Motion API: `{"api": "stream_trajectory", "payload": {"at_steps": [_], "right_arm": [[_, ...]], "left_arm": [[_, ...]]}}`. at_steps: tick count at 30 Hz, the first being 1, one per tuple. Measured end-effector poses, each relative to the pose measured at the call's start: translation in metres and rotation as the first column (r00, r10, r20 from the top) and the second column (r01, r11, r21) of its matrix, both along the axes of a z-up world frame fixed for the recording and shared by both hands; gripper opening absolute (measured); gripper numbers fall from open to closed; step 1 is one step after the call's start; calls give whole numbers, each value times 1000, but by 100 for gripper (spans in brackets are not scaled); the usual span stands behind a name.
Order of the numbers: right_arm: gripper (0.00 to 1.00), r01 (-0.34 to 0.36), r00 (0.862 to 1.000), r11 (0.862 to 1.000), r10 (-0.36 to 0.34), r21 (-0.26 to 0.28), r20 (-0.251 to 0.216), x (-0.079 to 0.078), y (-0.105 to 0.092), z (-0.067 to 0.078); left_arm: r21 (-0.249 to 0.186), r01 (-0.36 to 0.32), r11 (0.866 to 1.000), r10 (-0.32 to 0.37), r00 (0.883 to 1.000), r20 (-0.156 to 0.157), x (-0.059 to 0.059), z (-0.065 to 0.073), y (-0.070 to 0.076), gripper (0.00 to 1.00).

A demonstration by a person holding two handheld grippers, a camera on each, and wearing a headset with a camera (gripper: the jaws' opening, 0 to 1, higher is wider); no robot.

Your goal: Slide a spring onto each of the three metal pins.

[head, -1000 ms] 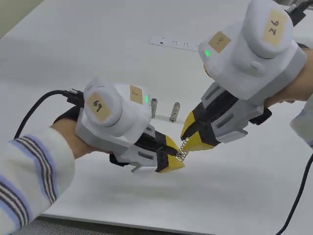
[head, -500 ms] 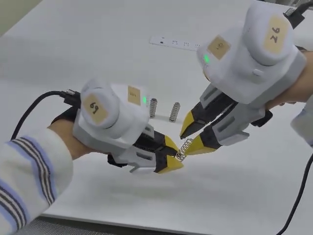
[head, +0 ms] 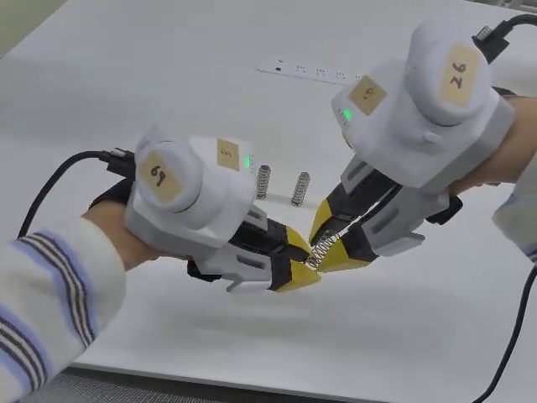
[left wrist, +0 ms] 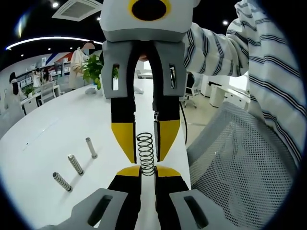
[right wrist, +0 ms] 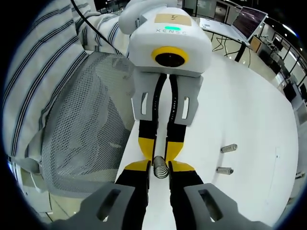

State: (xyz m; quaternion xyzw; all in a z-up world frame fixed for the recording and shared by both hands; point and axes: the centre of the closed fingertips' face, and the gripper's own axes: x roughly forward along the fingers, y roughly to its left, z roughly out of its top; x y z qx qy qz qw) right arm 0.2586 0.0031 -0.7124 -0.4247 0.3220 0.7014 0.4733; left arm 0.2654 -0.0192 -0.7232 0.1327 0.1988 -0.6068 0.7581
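A small steel spring (head: pixel 320 250) hangs in the air between my two grippers. My left gripper (head: pixel 307 270) is shut on its lower end, which its own view shows pinched at the tips (left wrist: pixel 147 171). My right gripper (head: pixel 322 246) faces it, and its jaws stand open on either side of the spring (right wrist: pixel 160 168). On the white table (head: pixel 168 101) behind them stand two pins wearing springs (head: pixel 263 181) (head: pixel 300 189). The left gripper view shows a bare pin (left wrist: pixel 91 147) beside two pins with springs (left wrist: pixel 75 164) (left wrist: pixel 62 181).
A white power strip (head: pixel 315 74) lies at the far side of the table. A black cable (head: pixel 59 180) trails from the left gripper. A grey mesh chair (left wrist: pixel 240 158) sits past the table's near edge.
My right gripper, shut on the spring a second ago, has opened, and its jaws now sit around the spring. The left gripper keeps hold of the spring's lower end.
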Motion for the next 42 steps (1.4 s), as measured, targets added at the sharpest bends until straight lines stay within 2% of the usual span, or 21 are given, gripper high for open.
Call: {"api": "stream_trajectory", "payload": {"at_steps": [7,12,18,20,23,27,32,33,34,37,42], "right_arm": [[9,-6,1000,1000,6,-15,-1,1,-3,-6],[8,-12,1000,1000,12,3,-12,2,-1,-7],[8,41,998,999,-41,3,-53,1,3,-8],[8,11,999,1000,-10,14,-42,0,4,-8],[8,20,999,1000,-19,14,-50,-2,3,-8],[8,26,998,1000,-26,11,-64,-4,2,-8],[8,44,997,999,-43,15,-65,-3,2,-7],[8,46,997,999,-45,15,-67,-4,1,-6],[8,47,997,999,-46,14,-69,-4,1,-6],[8,48,997,999,-47,13,-64,-4,1,-6],[8,55,997,998,-54,9,-61,-3,1,-5]], "left_arm": [[1,3,1000,-3,1000,-9,0,-1,-1,2],[6,1,1000,-1,1000,-20,0,-3,-1,2],[20,7,1000,-7,1000,-24,-1,-5,1,3],[25,7,1000,-6,1000,-18,-2,-6,1,3],[27,8,1000,-8,1000,-16,-2,-7,1,3],[15,19,1000,-19,999,-34,-6,-6,0,3],[10,13,1000,-13,999,-32,-4,-5,0,3],[-3,0,1000,0,998,-58,-5,-3,-1,3],[-8,1,1000,-1,998,-66,-6,-3,-1,4],[-14,-1,1000,1,998,-60,-6,-1,-1,4],[-33,-11,999,9,998,-70,-6,0,0,6]]}}
